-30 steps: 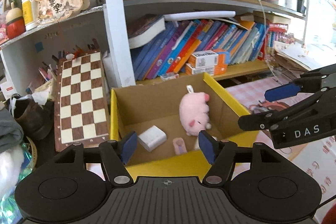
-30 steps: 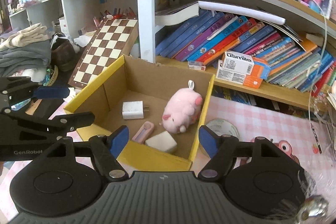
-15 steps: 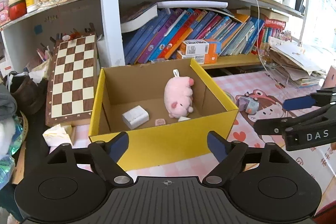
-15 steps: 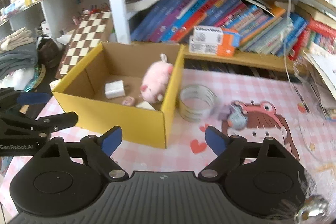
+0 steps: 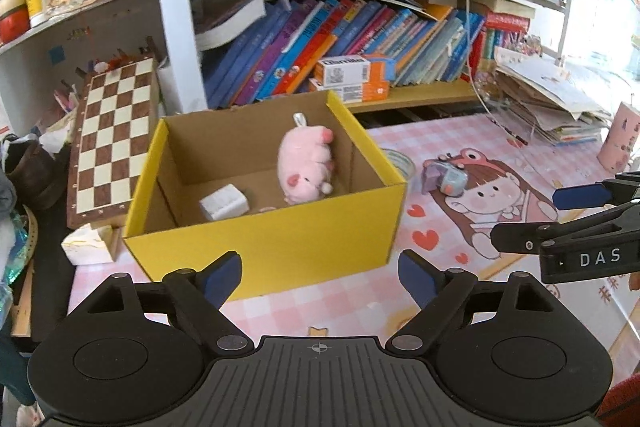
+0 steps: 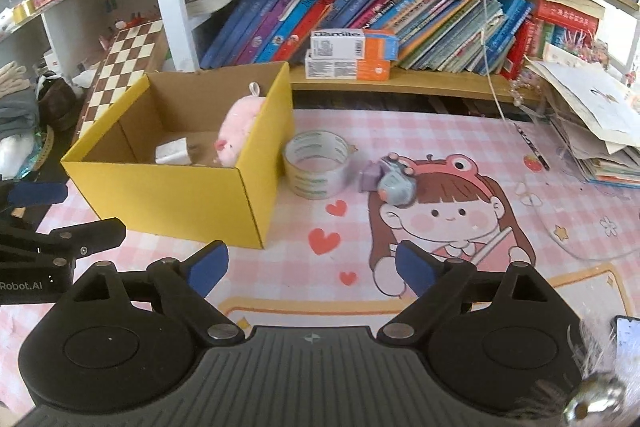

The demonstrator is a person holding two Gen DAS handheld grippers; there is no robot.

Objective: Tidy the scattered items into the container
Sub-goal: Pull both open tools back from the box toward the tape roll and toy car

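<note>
- Left gripper (image 5: 319,275): jaws spread wide, nothing between the blue pads; it hangs over the pink checked mat (image 5: 344,303), just in front of the box's near wall.
- Right gripper (image 6: 308,267): jaws opening, nothing between them; it hangs over the mat's printed cartoon girl (image 6: 444,215), to the right of the box. In the left wrist view it enters from the right edge (image 5: 568,223), also holding nothing.
- Box (image 5: 272,247): yellow outside, brown cardboard inside, open on top, standing at the mat's left end.
- Inside the box: a pink plush (image 5: 306,167) lies against the right wall; a white block (image 5: 224,202) sits on the floor near the left wall; a small pinkish item (image 5: 267,209) shows just over the near rim, too hidden to identify.
- Tape roll (image 6: 317,169): clear, standing on the mat just beside the box's right wall; contact cannot be determined.
- Small purple-and-grey item (image 6: 390,179): on the mat, right of the tape roll, at the top of the cartoon girl's head; its kind cannot be told.
- Chessboard (image 5: 114,135): leans against the shelving left of the box.
- Shelf (image 6: 400,81) behind the mat: slanted books, with two orange-and-white cartons (image 6: 348,55) stacked in front.
- Paper stack (image 6: 592,131): at the mat's far right corner.
</note>
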